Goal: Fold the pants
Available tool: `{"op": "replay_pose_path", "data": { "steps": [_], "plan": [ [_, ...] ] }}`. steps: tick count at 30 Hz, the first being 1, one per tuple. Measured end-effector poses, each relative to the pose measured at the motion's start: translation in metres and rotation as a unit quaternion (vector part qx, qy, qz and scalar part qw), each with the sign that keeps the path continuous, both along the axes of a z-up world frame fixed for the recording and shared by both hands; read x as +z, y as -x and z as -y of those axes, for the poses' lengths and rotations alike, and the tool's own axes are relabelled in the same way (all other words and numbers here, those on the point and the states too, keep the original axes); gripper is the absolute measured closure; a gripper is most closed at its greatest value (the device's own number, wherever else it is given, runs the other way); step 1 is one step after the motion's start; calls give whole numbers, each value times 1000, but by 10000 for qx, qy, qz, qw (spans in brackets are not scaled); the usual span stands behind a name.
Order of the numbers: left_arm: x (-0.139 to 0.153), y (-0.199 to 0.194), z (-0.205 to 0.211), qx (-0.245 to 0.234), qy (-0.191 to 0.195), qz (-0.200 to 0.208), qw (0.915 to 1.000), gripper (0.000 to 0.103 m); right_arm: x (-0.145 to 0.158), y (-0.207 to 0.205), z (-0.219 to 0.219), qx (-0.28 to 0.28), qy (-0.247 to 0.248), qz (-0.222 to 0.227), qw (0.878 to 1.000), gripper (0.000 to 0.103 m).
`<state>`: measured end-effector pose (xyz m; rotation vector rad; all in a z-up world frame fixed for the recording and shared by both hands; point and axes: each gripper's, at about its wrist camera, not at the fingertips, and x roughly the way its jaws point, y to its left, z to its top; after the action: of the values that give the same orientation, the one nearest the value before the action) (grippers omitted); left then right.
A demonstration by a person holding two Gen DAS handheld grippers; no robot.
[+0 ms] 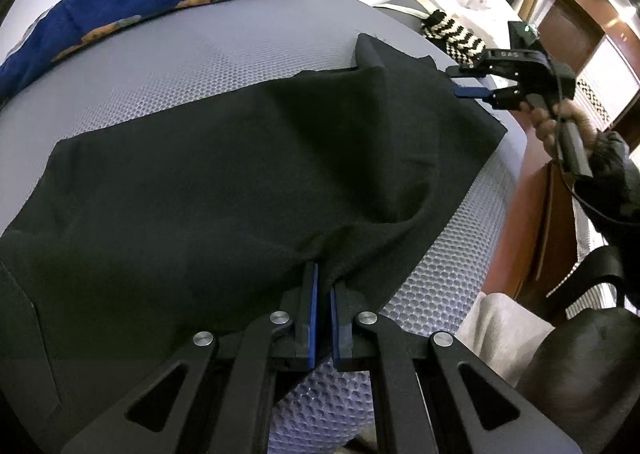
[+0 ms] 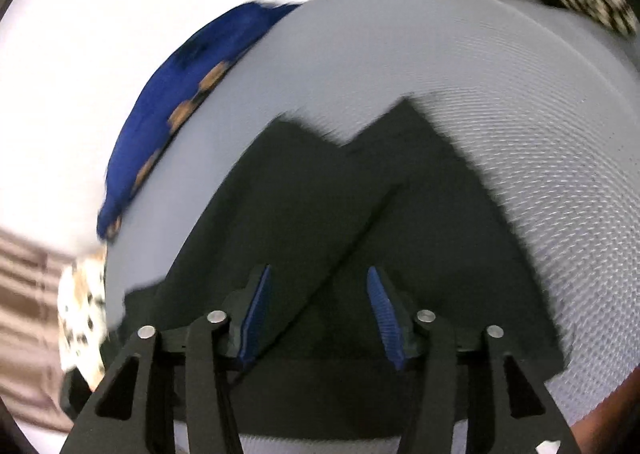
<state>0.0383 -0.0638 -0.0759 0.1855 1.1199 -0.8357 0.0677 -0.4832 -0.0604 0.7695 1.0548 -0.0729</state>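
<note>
Left gripper (image 1: 324, 274) was clamped on black pants (image 1: 224, 173); only its view showed right gripper (image 1: 466, 81) spread wide, empty, above the far edge.

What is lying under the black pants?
The black pants lie on a grey honeycomb-textured mat, which shows all around them. Whatever is beneath their middle is covered. The left gripper pinches their near edge.
</note>
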Motion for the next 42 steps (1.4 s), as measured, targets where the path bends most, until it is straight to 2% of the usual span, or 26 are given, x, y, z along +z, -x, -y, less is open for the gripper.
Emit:
{"op": "replay_pose_path", "data": {
  "steps": [8,11,12,13,16,21,24,27,32,34,39,41,42],
  "plan": [
    [-1,-5,1,150,2,-151,9998,98,-16,-25,12,-196,-313,254,9990,70],
    [-1,-6,2,172,-2,-163,9997,98,-17,-33,16,-283,-313,313,9986,78],
    [-2,-7,2,193,2,-181,9996,98,-18,-36,17,-312,-287,297,9987,84],
    [-2,-7,2,199,0,-186,9996,98,-17,-39,17,-321,-219,261,9989,95],
    [-2,-7,2,212,-3,-186,9996,98,-3,-44,13,-211,11,318,9993,99],
    [0,-4,2,180,11,-115,9998,98,56,-21,4,-187,750,806,9937,100],
    [1,-3,2,131,37,-63,9999,98,72,12,8,-326,1155,743,9900,100],
    [1,-2,4,26,40,-26,10000,97,59,39,11,-485,1317,391,9893,100],
    [-3,2,9,-167,-88,49,9998,96,15,78,16,-791,1320,-303,9876,101],
    [-4,3,9,-211,-117,60,9997,96,4,88,17,-873,1275,-366,9873,101],
    [-11,-1,7,-182,-79,-62,9998,93,3,84,14,-769,1493,-477,9847,100],
    [-10,-1,7,-140,-39,-124,9998,92,6,81,11,-614,1488,-547,9855,90],
    [-10,-1,6,-132,-32,-138,9998,90,9,81,11,-595,1475,-552,9857,80]
  ]
}}
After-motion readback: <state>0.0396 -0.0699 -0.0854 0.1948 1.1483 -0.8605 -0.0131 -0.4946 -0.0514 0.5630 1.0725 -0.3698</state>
